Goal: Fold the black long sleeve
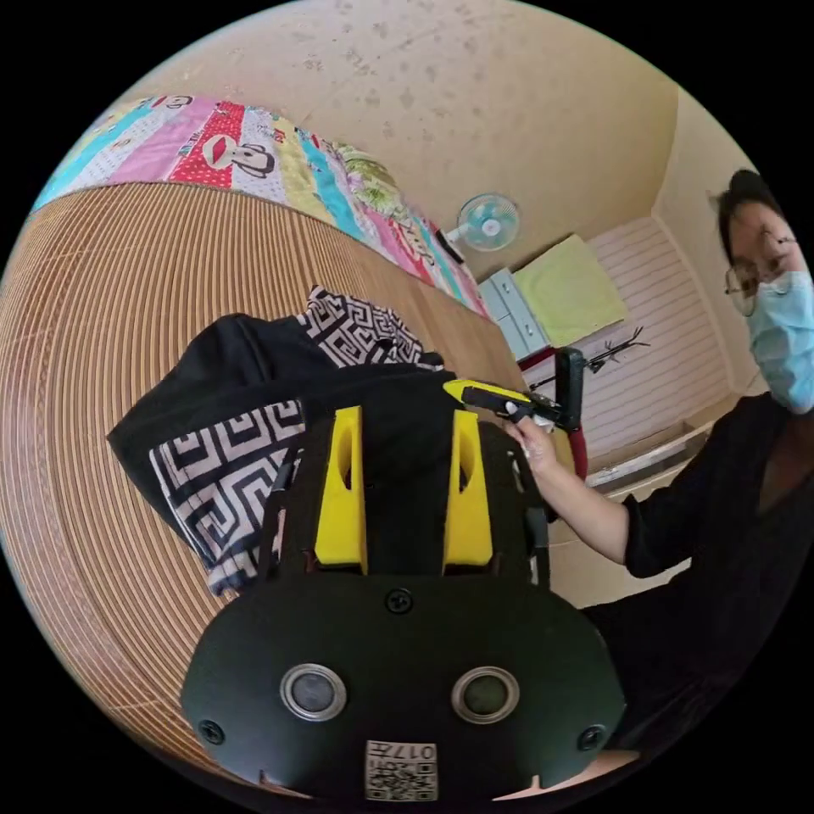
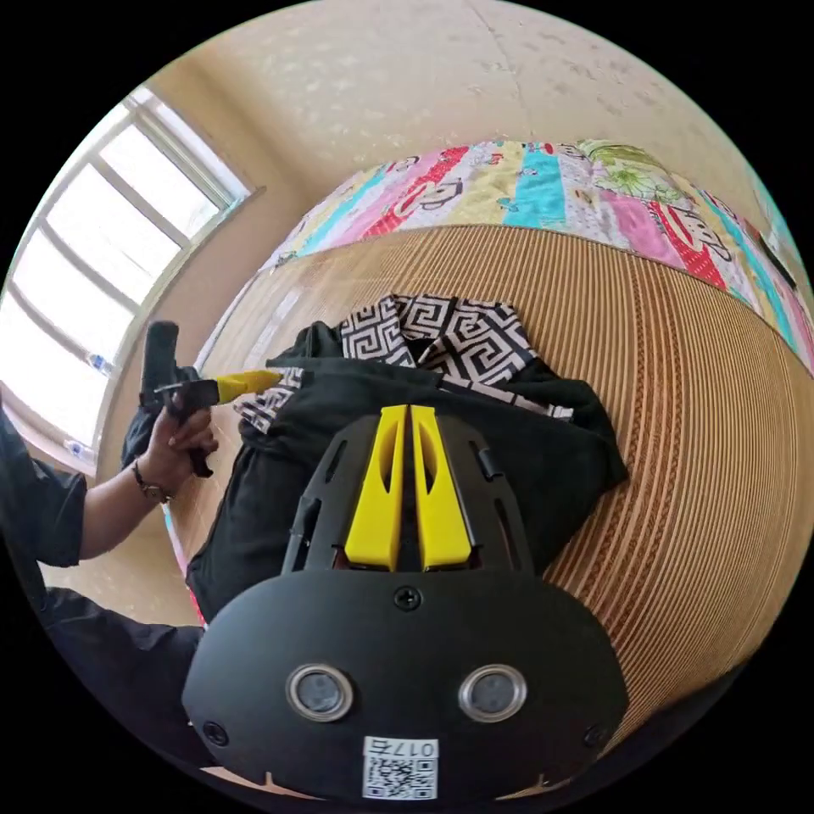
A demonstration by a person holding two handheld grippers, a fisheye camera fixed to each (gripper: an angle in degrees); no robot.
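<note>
Here on the woven mat point(image 2: 678, 407), the black long sleeve point(image 2: 526, 449) lies bunched beneath my right gripper point(image 2: 410, 415), jaws pressed together above it, while my left gripper point(image 1: 405, 424) hovers over it, jaws spread.

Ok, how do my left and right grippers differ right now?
The left gripper has its jaws spread wide; the right gripper has them nearly together. The left gripper's tip sits by the patterned trim; the right gripper hangs over plain black cloth. Both have yellow jaws and hover at the black long sleeve.
</note>
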